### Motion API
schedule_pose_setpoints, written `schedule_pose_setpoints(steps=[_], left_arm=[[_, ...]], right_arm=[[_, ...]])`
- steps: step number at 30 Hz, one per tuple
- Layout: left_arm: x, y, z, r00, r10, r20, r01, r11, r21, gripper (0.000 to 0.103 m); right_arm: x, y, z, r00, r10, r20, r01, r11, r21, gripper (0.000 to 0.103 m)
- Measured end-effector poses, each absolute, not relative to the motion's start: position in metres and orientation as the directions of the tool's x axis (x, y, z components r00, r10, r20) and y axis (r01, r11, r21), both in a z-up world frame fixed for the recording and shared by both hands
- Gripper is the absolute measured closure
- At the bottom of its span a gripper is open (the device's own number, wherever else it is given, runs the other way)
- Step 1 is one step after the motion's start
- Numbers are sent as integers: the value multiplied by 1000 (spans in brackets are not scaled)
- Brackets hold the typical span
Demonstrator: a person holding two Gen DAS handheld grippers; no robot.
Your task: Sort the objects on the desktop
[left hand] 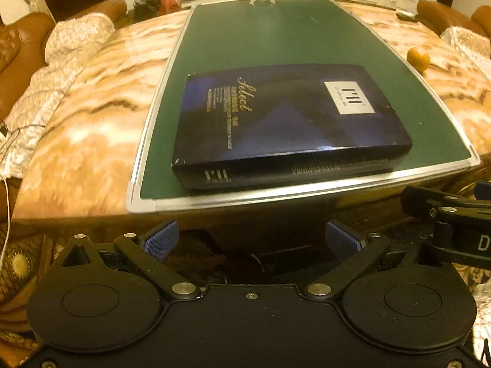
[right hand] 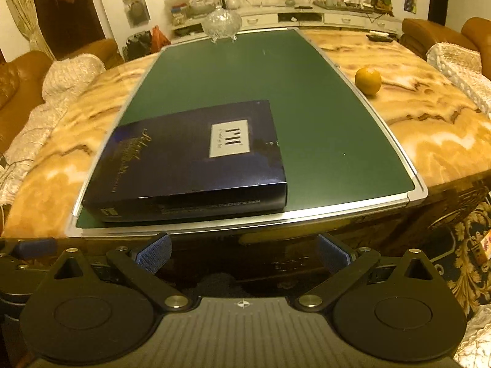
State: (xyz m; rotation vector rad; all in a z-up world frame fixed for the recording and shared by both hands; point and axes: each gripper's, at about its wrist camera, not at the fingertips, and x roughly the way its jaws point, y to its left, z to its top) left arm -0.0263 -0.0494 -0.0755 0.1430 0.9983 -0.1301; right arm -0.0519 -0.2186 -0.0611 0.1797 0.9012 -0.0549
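A flat dark blue box (left hand: 285, 119) with a white label lies near the front edge of a green board (left hand: 260, 36) with a silver frame. The box also shows in the right wrist view (right hand: 193, 159), toward the board's (right hand: 307, 98) left front corner. An orange (right hand: 368, 80) sits on the marble table right of the board; it also shows in the left wrist view (left hand: 418, 58). My left gripper (left hand: 251, 240) is open and empty, held off the table's front edge. My right gripper (right hand: 244, 251) is open and empty, also in front of the table.
A glass bowl (right hand: 222, 23) stands at the board's far edge. The marble table (right hand: 429, 141) has brown sofas with white covers (right hand: 70, 76) on both sides. A dark remote (right hand: 380, 37) lies at the far right. The right gripper's body (left hand: 454, 224) shows beside my left one.
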Motion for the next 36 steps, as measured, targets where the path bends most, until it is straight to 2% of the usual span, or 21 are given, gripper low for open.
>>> schedule_pose_setpoints(steps=[13,36], left_arm=[[-45,-30,-73,535,-6,-845,112,992,63,0],[-47,-32,-79,530,-14,-848,104,993,49,0]], right_arm=[[-65,-190,-49,624,59,-779,50,992,115,0],[-58,-176,-55,595,75,-800,8,995,99,0]])
